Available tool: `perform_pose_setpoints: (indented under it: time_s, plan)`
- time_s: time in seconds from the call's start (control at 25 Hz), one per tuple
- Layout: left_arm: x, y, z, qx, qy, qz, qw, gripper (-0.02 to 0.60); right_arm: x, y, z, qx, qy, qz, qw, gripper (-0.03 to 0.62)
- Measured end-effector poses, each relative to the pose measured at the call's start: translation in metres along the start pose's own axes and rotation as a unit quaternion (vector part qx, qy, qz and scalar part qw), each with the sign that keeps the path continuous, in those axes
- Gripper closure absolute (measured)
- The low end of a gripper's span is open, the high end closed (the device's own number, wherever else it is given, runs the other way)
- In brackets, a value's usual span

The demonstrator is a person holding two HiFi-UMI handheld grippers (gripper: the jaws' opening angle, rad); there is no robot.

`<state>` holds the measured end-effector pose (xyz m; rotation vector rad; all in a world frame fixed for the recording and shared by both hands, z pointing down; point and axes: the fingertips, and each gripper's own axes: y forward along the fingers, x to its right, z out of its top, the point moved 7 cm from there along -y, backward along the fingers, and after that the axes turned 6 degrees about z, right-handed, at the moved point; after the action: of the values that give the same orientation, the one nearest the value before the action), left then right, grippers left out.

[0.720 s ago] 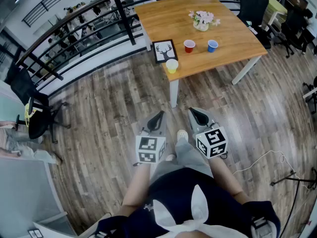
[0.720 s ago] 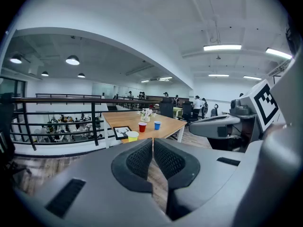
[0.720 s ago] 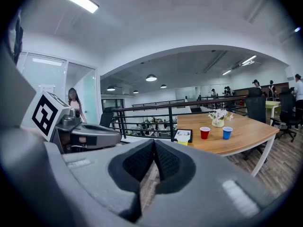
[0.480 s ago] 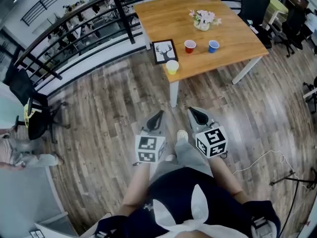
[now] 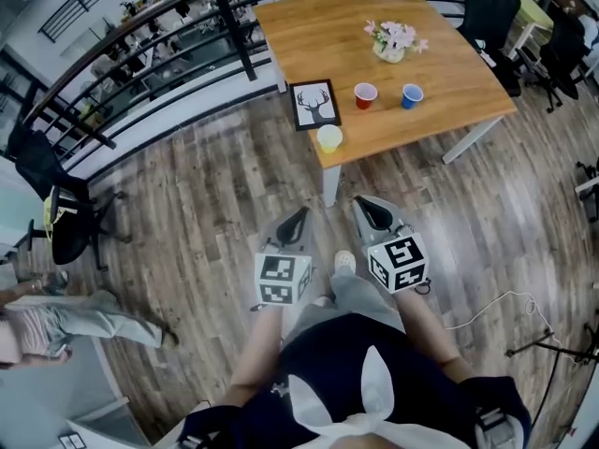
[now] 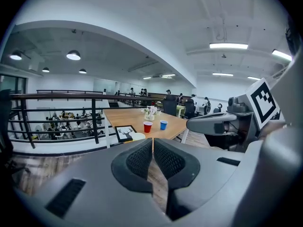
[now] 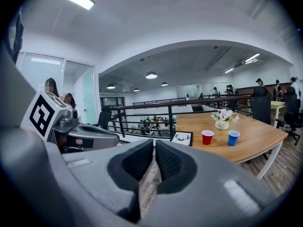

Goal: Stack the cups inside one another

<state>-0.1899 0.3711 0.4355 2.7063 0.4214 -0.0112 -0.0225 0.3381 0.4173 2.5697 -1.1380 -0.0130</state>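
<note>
Open floor (image 5: 215, 204) before table (image 5: 309, 36), picture frame (image 5: 315, 105) just beside yellow cup (image 5: 328, 138), flower vase (image 5: 393, 43) behind red cup (image 5: 365, 94)

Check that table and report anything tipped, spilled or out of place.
Nothing is tipped or spilled. The red cup, blue cup and yellow cup stand upright and apart on the table. Only the yellow cup sits close to the near corner, beside the deer picture.

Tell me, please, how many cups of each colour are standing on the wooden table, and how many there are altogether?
Red cup: 1
Blue cup: 1
Yellow cup: 1
Total: 3 cups
</note>
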Motion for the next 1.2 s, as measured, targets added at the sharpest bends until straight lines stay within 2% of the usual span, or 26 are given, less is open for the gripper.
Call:
perform_pose_setpoints:
  time_s: [0.08,0.16,0.32,0.44,0.76,1.2]
  plan:
    - [-0.005,0.011,0.004,-0.001,0.000,0.002,1.0000,0.554,0.010,0.012,0.005,-0.007,-0.002,0.007,1.000,0.519]
    - [-0.009,0.021,0.008,-0.005,0.003,0.004,1.0000,0.554,0.023,0.024,0.009,-0.016,-0.008,0.013,1.000,0.483]
    - [-0.016,0.041,0.016,-0.009,0.006,0.007,0.9999,0.554,0.050,0.048,0.020,-0.033,-0.016,0.021,0.999,0.361]
    - [-0.021,0.054,0.018,-0.012,0.005,0.011,0.9998,0.554,0.066,0.062,0.027,-0.040,-0.028,0.022,0.999,0.310]
    - [-0.034,0.100,0.026,-0.024,-0.002,0.030,0.9993,0.554,0.109,0.108,0.030,-0.058,-0.038,0.042,0.997,0.267]
    - [-0.050,0.146,0.025,-0.034,-0.018,0.069,0.9969,0.554,0.143,0.170,0.009,-0.113,-0.071,0.091,0.987,0.227]
